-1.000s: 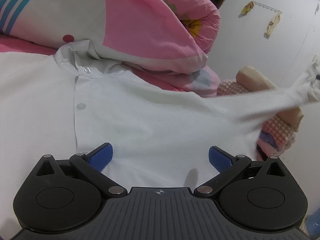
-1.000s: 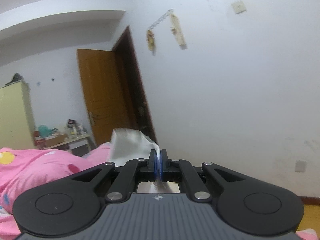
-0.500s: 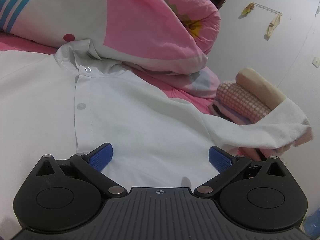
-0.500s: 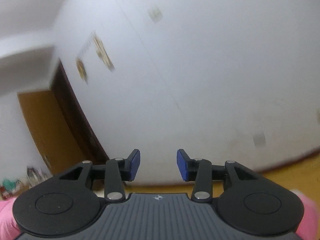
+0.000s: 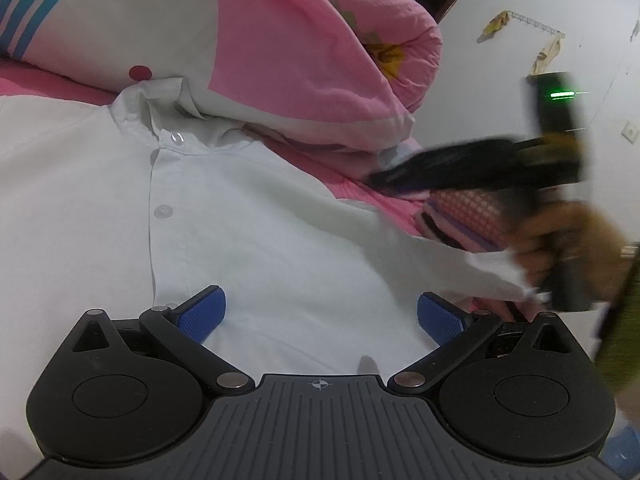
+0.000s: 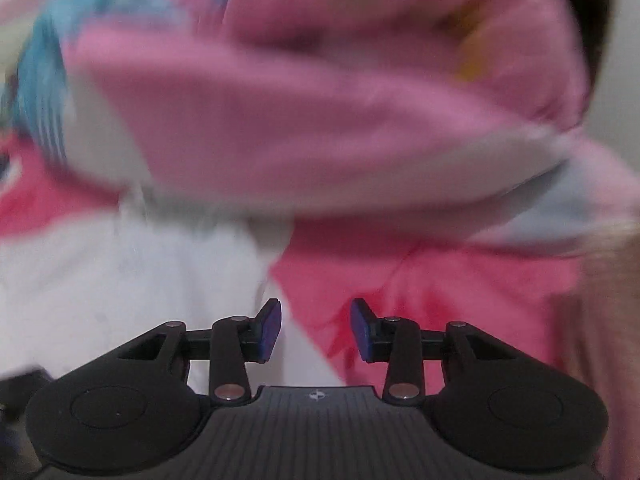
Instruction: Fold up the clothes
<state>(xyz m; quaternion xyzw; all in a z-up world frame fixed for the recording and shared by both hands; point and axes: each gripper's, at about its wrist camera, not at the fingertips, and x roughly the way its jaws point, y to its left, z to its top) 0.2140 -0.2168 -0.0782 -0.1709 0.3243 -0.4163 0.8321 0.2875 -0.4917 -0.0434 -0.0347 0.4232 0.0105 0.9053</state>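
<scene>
A white button-up shirt [image 5: 260,220] lies spread front-up on the bed, its collar tucked against the quilt. Its right sleeve [image 5: 460,264] lies loose toward the right edge. My left gripper [image 5: 320,316] hovers low over the shirt's front, open wide, with only flat cloth below its blue pads. In the left wrist view my right gripper [image 5: 384,180] is a dark blur above the sleeve, held by a person's hand [image 5: 568,248]. In its own view the right gripper [image 6: 316,330] points down at the shirt's edge [image 6: 120,288] and the pink sheet [image 6: 440,288]; its jaws are closing, nothing between them.
A bulky pink and white quilt [image 5: 300,60] is heaped behind the collar and fills the top of the right wrist view [image 6: 320,100]. A stack of folded checked cloths [image 5: 468,212] sits at the bed's right. A white wall with hooks [image 5: 532,28] rises behind.
The right gripper let go of the sleeve it held stretched out, opened, and swung down from facing the wall to over the bed. The sleeve dropped onto the bed. The left gripper stayed still.
</scene>
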